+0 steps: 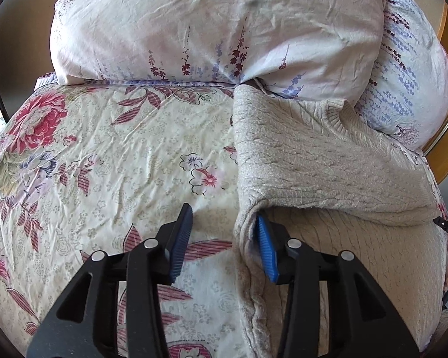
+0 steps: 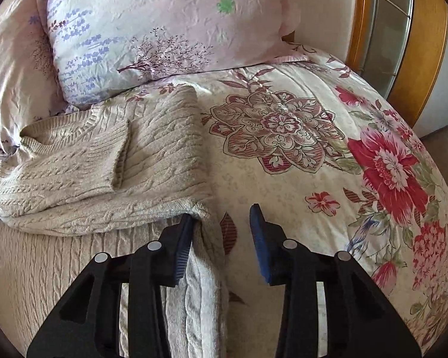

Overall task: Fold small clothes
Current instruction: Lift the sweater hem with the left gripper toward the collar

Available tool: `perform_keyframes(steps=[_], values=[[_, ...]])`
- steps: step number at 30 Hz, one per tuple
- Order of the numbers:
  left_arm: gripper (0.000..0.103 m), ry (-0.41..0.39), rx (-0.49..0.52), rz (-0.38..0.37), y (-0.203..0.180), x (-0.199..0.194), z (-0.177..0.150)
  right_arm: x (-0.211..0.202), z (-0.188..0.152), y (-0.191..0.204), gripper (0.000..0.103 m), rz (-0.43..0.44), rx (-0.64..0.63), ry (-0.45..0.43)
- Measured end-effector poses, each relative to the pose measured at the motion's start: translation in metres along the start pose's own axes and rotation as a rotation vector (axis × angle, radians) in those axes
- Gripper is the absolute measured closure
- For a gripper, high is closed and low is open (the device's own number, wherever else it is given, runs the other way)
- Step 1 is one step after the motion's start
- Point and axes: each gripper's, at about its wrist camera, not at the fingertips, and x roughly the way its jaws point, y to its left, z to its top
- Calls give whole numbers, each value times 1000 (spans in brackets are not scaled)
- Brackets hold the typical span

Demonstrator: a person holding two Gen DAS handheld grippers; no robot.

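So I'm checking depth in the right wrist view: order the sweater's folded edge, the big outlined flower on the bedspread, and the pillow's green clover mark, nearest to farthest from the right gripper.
1. Sweater folded edge, at the right gripper's left finger.
2. Outlined flower, mid-bedspread, up and right.
3. Green clover mark, on the pillow at the bed's head.

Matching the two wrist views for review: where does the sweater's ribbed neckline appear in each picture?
Left wrist view: the ribbed neckline sits right of centre, against the lavender-print pillow.
Right wrist view: the ribbed neckline sits at mid-left, below that pillow.
Shared landmark: the lavender-print pillow just behind the beige cable-knit sweater.
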Motion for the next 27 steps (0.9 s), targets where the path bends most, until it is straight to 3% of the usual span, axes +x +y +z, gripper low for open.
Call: perform_keyframes(steps=[1,2,11,18,21,24,27], values=[[46,8,-6,-31,2,-5,-4,-5,-3,-3,60,28,12,4],[44,15,-12,-65,4,-10,-9,-11,-7,-8,59,57,26,10],[46,24,-114,-308,28,-57,-71,-45,-57,-47,58,399,224,120],[61,15,-239,-468,41,-80,-115,-59,-106,-62,59,628,361,174],[72,43,-221,-508,37,-89,-135,-67,-123,-61,65,695,355,194],[74,70,-183,-544,28,-100,-151,-75,-139,-57,66,767,338,215],[74,111,-172,-630,21,-106,-165,-79,-153,-51,66,844,326,231]])
